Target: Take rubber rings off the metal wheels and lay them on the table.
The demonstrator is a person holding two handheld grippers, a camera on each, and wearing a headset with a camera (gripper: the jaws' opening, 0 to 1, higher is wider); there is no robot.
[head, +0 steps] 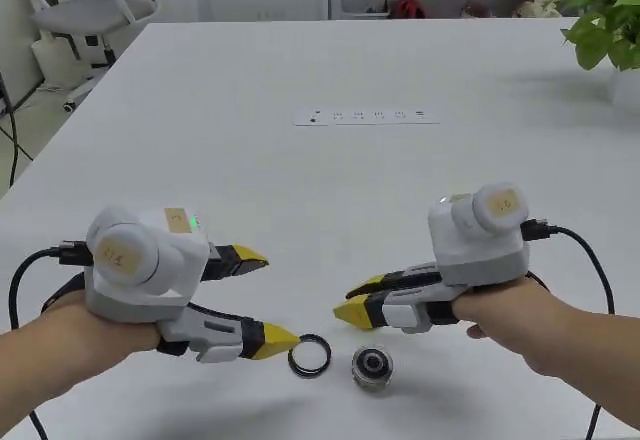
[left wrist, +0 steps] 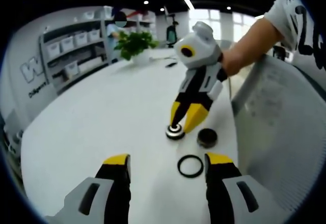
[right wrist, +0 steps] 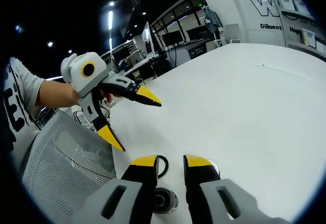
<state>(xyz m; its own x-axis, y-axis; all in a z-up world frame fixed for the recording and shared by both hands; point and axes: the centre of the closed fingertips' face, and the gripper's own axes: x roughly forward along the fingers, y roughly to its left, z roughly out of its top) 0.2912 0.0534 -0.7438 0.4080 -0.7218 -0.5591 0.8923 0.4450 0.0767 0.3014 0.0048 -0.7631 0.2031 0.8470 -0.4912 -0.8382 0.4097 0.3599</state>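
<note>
Both grippers released over a white table, ring and wheel lying between them.
Head view: the left gripper (head: 267, 300) has its jaws spread wide and empty; the right gripper (head: 355, 298) faces it, jaws a little apart, grasping nothing. A black ring (head: 292, 358) lies flat on the table (head: 330, 180) just off the left gripper's lower tip, with the wheel (head: 372, 366) just beside it, not touching. Left gripper view: the ring (left wrist: 178, 166) lies between the two spread jaws, nearer the right-hand one; the wheel (left wrist: 207, 138) stands beyond it, and a round piece (left wrist: 174, 132) sits at the tips of the right gripper (left wrist: 184, 124); what it is I cannot tell. Right gripper view: the wheel (right wrist: 164, 199) shows low between the jaws, the ring (right wrist: 165, 165) partly hidden behind one jaw, the left gripper (right wrist: 136, 123) splayed beyond.
</note>
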